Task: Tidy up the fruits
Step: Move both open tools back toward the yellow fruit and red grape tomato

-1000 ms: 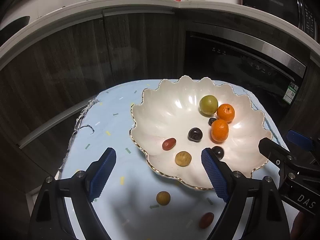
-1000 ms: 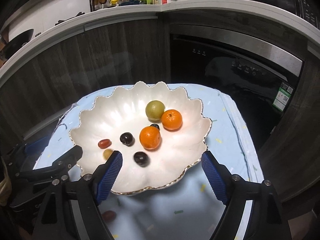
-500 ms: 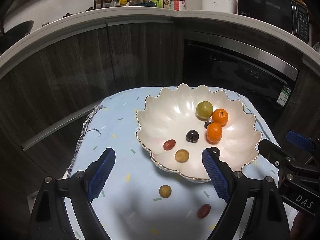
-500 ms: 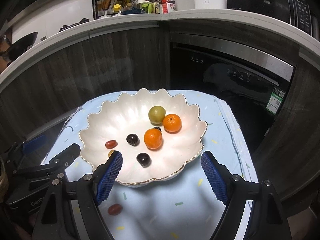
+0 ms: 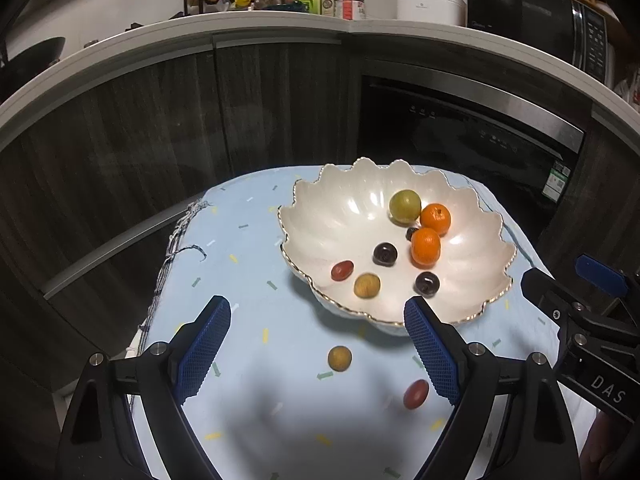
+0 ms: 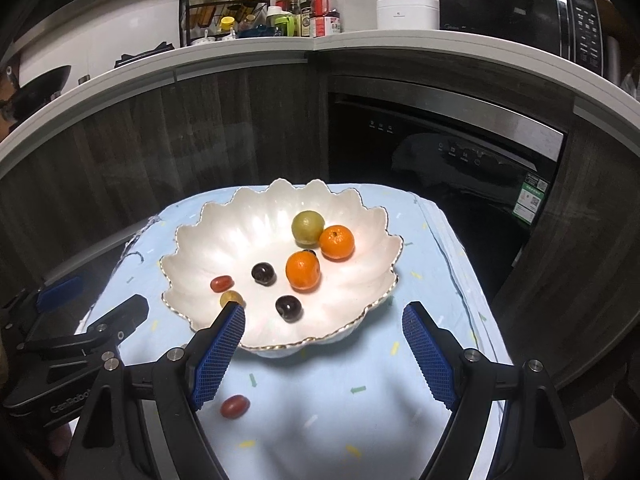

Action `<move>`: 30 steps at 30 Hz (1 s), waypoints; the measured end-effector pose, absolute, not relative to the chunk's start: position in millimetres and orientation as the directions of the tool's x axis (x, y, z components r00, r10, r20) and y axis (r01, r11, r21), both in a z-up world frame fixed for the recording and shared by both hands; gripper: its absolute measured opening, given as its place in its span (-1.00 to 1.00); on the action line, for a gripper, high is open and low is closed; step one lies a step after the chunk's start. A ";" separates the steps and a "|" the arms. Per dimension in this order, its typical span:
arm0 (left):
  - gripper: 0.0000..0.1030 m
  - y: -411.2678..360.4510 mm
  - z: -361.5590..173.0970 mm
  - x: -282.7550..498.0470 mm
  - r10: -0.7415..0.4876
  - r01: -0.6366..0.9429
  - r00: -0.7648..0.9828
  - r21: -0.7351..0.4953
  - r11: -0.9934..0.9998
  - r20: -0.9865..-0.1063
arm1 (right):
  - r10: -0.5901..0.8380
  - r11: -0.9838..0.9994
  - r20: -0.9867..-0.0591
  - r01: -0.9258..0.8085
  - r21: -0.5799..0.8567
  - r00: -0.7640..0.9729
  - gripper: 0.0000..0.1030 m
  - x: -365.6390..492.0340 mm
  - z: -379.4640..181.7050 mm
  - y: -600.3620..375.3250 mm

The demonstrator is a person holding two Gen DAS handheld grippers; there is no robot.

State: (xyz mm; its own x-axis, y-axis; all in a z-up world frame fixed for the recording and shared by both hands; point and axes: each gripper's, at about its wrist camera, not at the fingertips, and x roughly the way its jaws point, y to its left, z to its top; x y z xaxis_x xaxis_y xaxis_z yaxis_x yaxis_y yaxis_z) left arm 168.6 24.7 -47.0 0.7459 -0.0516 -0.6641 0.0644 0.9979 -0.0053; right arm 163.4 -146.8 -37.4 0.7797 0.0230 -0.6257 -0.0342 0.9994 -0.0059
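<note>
A white scalloped bowl (image 5: 344, 216) (image 6: 224, 236) stands on the light blue cloth (image 5: 248, 264) (image 6: 424, 292). It holds two oranges (image 5: 426, 245) (image 6: 303, 271), a green fruit (image 5: 405, 205) (image 6: 307, 227), dark plums (image 5: 385, 253) (image 6: 288, 308), a red fruit (image 5: 342, 270) (image 6: 221, 283) and a tan fruit (image 5: 367, 285) (image 6: 231, 299). On the cloth in front lie a tan fruit (image 5: 339, 358) and a red fruit (image 5: 416, 394) (image 6: 234, 406). My left gripper (image 5: 316, 350) is open above the cloth, with nothing between its fingers. My right gripper (image 6: 324, 348) is open over the bowl's near rim, also holding nothing.
Dark wooden cabinets (image 5: 160, 120) and a black dishwasher front (image 6: 440, 152) stand close behind the small table. A white counter (image 6: 320, 42) above carries bottles, a spice rack and a microwave. The cloth's edges fall away on the left and right.
Both grippers have pulled back from the bowl and risen slightly. The bowl looks smaller, and the two loose fruits on the cloth sit further up in view.
</note>
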 end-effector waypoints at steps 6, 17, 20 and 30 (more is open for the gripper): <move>0.73 28.1 -53.6 164.0 -0.081 0.114 0.740 0.006 0.993 -0.668 | 0.008 1.000 -0.629 -0.017 -0.008 0.777 0.59 155.8 -44.9 -140.9; 0.72 39.3 -78.6 161.1 -0.144 0.213 0.708 0.015 0.977 -0.692 | -0.025 1.000 -0.670 0.011 -0.025 0.742 0.59 146.9 -71.6 -126.5; 0.72 42.2 -83.8 160.9 -0.155 0.230 0.703 0.016 0.973 -0.694 | -0.032 0.999 -0.689 0.016 -0.030 0.724 0.59 146.9 -80.1 -123.4; 0.57 44.0 -107.1 172.2 -0.216 0.327 0.664 0.017 0.945 -0.716 | -0.034 0.999 -0.730 0.005 -0.042 0.682 0.59 145.2 -100.2 -107.9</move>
